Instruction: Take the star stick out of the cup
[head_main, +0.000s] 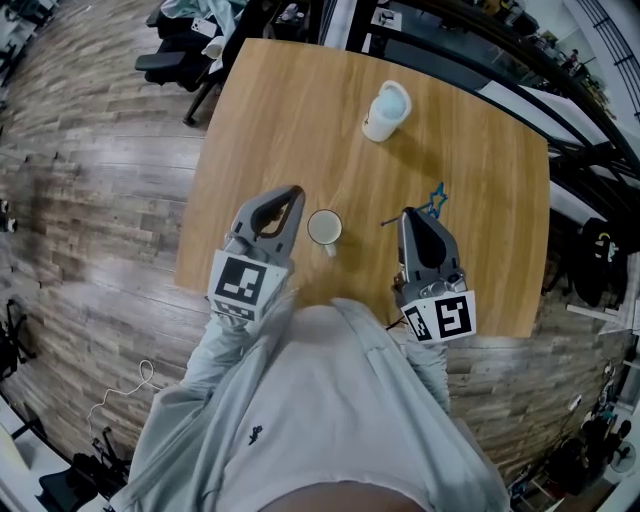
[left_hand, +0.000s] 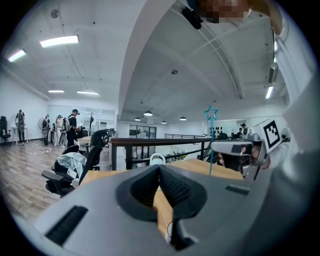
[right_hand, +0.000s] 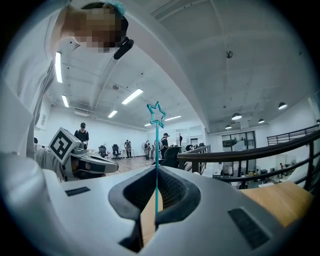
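Right gripper view: star stick (right_hand: 156, 145) upright, tight between closed right tongs (right_hand: 156, 169); left tongs (left_hand: 159, 168) together, empty.

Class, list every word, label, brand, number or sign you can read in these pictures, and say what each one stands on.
No readable words or numbers anywhere.
On the left gripper, the left cube bears a black-and-white square marker: a pattern, not text.
On the right gripper, the right cube bears the same kind of marker.
On the shirt, a small dark emblem: too small to read.

A big open-plan office: swivel chairs (head_main: 170, 62), plank floor (head_main: 90, 180), ceiling strip lights (left_hand: 59, 41).
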